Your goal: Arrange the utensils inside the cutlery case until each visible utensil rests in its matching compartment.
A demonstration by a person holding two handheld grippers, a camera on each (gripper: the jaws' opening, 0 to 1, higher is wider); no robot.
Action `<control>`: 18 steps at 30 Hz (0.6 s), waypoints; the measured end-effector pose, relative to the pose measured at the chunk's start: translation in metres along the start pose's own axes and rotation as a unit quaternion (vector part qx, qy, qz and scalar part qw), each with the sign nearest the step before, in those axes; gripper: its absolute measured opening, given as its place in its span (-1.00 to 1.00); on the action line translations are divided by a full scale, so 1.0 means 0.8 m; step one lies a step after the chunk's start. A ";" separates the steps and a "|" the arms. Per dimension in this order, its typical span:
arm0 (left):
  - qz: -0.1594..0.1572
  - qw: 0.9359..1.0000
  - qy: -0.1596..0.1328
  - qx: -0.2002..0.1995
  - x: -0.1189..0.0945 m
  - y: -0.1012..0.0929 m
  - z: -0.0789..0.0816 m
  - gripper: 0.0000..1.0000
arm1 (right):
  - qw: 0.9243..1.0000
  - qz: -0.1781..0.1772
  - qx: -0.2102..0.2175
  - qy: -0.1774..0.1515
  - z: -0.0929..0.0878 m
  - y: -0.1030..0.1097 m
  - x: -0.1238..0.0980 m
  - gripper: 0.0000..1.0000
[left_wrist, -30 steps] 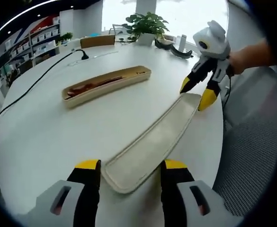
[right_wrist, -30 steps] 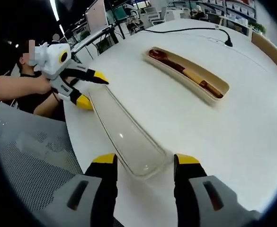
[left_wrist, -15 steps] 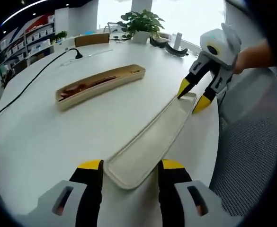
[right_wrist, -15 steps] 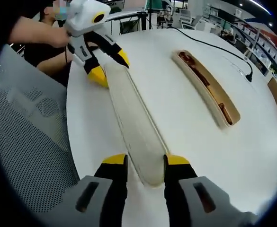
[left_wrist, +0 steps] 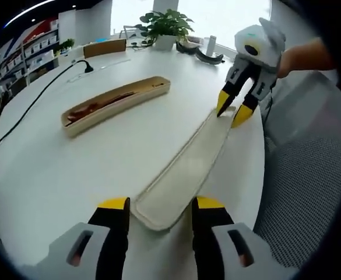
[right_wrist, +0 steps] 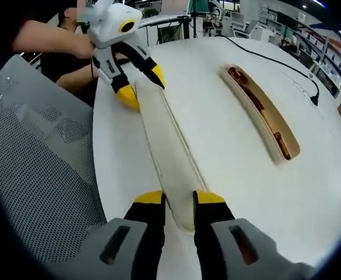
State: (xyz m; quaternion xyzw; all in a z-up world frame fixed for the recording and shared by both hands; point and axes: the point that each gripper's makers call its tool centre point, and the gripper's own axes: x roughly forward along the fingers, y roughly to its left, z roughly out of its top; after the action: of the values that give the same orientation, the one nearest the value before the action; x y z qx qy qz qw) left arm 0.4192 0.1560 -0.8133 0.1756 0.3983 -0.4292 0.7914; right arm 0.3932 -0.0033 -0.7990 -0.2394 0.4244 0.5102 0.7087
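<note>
A long cream lid (left_wrist: 187,166) lies across the white round table (left_wrist: 71,169). My left gripper (left_wrist: 160,204) is open, its yellow-tipped jaws straddling the lid's near end. At the far end, my right gripper (left_wrist: 231,111) pinches the lid. In the right gripper view, my right gripper (right_wrist: 179,198) is shut on the lid (right_wrist: 170,140), and the left gripper (right_wrist: 142,87) stands spread around its other end. Beyond the lid, a beige cutlery case (left_wrist: 115,99) holds brown wooden utensils (right_wrist: 249,96), lying lengthwise.
A black cable (left_wrist: 33,102) runs over the table's far side toward a potted plant (left_wrist: 164,23). A grey mesh chair (left_wrist: 301,192) stands close to the table edge beside the lid. A person's hand (left_wrist: 304,55) holds the right gripper.
My right gripper's jaws have closed from wide apart onto the lid's end. My left gripper's jaws have drawn slightly closer to the lid's other end. The case has not moved.
</note>
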 end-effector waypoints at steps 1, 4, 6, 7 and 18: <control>-0.001 1.000 0.000 0.004 0.000 0.000 0.000 -0.21 | 1.000 0.005 0.004 -0.003 0.001 0.001 -0.001 -0.75; -0.003 1.000 0.000 0.009 -0.001 -0.002 -0.001 -0.25 | 0.999 0.029 0.016 -0.006 0.005 0.010 -0.006 -0.83; -0.012 1.000 0.002 0.006 -0.002 -0.004 -0.002 -0.36 | 0.999 0.031 0.018 -0.002 0.008 0.013 -0.010 -0.87; -0.012 1.000 0.004 0.010 -0.002 -0.005 -0.002 -0.43 | 0.999 0.031 0.016 -0.004 0.009 0.014 -0.011 -0.89; 0.012 0.991 -0.022 0.132 -0.008 -0.011 0.018 -0.06 | 0.997 0.077 0.020 -0.008 0.008 0.034 -0.018 -0.97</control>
State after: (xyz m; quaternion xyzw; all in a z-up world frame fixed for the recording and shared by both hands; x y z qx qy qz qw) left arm 0.4169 0.1454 -0.7988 0.2739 0.3188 -0.4722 0.7748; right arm 0.3688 0.0037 -0.7811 -0.1873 0.4462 0.5566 0.6753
